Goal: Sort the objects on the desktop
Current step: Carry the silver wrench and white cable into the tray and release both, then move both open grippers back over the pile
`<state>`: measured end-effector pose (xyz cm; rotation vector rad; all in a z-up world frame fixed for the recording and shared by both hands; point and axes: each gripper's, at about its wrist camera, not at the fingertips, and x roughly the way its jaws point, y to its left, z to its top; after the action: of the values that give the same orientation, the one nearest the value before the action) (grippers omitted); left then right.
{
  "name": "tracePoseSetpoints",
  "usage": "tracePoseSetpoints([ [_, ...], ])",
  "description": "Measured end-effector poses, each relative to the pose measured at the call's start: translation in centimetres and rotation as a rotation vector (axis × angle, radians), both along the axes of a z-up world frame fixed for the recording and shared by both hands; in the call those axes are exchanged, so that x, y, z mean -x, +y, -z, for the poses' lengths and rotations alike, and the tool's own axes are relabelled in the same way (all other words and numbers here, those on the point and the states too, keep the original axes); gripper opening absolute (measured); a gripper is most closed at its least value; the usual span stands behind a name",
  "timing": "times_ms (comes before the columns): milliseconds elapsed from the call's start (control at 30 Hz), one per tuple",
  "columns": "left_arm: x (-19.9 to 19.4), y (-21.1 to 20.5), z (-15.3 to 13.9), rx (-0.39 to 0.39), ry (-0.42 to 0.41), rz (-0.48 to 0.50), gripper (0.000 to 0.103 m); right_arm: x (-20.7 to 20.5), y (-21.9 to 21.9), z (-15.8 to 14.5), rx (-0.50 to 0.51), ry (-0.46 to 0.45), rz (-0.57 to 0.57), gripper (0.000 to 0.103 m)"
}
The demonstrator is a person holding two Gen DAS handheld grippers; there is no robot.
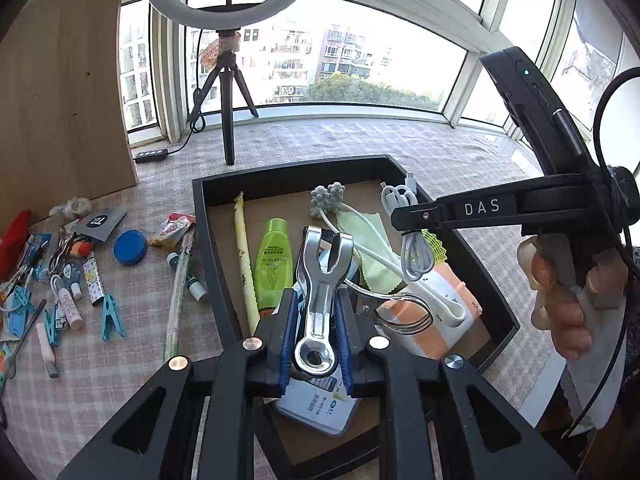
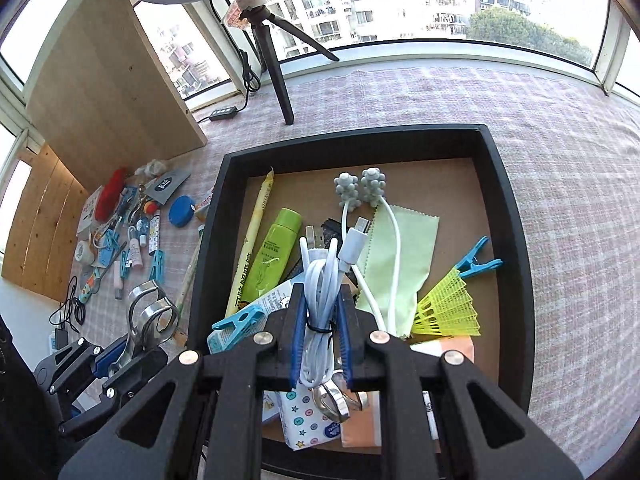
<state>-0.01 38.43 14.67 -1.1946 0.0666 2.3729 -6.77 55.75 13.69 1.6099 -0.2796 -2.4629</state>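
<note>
My left gripper has a shiny metal clamp between its blue pads, jaws parted a little around it; I cannot tell whether the pads press on it. My right gripper is clamped on a bundled white cable. Both hang above the black tray on the checked worktop, where a green bottle, a pale green cloth and a yellow shuttlecock lie. Left of the tray, small clutter with a blue lid is scattered.
</note>
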Motion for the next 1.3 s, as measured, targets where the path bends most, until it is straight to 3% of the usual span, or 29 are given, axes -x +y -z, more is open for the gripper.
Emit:
tracePoseSetpoints([
  [33,-0.2,0.5,-0.1,0.020,0.010,-0.003,0.067,-0.1,0.4,0.0,-0.010,0.005,0.009,0.022],
  [67,-0.4,0.8,-0.3,0.029,0.029,-0.007,0.085,-0.2,0.8,-0.2,-0.020,0.015,0.019,0.029],
  [133,-0.8,1.0,-0.6,0.029,0.048,-0.009,0.085,-0.4,1.2,-0.5,-0.023,0.035,0.023,0.035],
  [300,-0.9,0.2,-0.7,0.045,0.049,-0.036,0.082,-0.7,0.8,-0.9,-0.015,0.055,0.004,0.035],
  [533,-1.2,-3.9,-0.3,0.061,0.038,-0.097,0.080,-0.8,-2.0,-0.8,0.005,0.056,-0.034,0.035],
  [867,-1.1,-13.7,1.5,0.079,-0.013,-0.253,0.074,-1.1,-9.7,-0.1,-0.006,0.048,-0.113,0.035],
  [1300,-0.5,-24.6,3.2,0.087,-0.052,-0.404,0.074,-1.4,-21.3,1.2,-0.067,0.065,-0.229,0.037],
])
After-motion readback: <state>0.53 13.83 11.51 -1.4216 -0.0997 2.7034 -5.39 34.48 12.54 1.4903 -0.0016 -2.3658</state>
